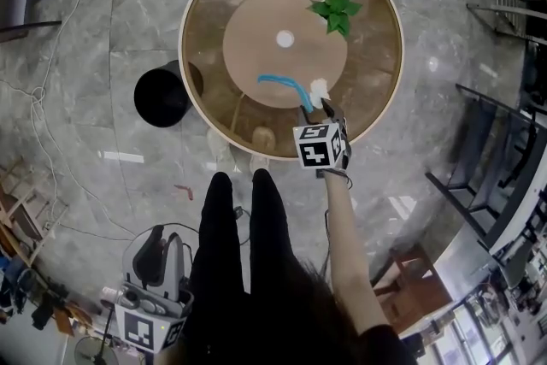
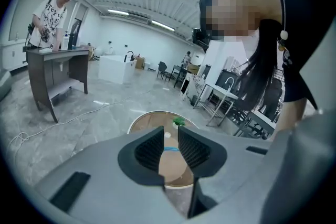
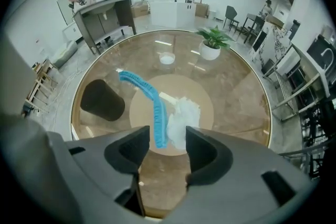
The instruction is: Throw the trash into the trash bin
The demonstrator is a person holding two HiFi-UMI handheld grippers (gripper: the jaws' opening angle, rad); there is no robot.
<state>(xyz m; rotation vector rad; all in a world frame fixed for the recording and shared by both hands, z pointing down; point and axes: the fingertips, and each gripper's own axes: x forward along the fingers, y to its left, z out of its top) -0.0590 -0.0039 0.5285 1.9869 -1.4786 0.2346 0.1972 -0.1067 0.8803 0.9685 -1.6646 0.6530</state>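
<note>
Closest to the lens, the right claw [image 3: 167, 134] fills the bottom of its own view, its two dark jaws spread wide and gripping nothing. In the gap below them lie the near end of a blue strip [image 3: 153, 105] and a crumpled white wad [image 3: 185, 117], side by side on the round glass desk [image 3: 247, 113]. In the head view this claw points steeply down over the near right part of the desk, right above the wad; whether its tips touch the glass cannot be told. The left claw [image 2: 170, 132] hangs low beside the person's legs [image 1: 235, 244], well apart from the desk, its jaws a narrow slot apart with nothing between them. The black bin [image 1: 161, 98] stands on the floor [image 1: 102, 13] just beside the desk's left rim, mouth upward. A potted plant [image 1: 336, 10] and a small white disc [image 1: 285, 38] sit farther across the desk and seem no part of the job. The step in hand looks like the reach for the first piece of trash, with both pieces not yet lifted. The next move likely calls for sinking the right claw until the soft wad or the strip's end sits between the pads, closing firmly, then carrying it left past the rim and letting go over the bin's mouth.
</note>
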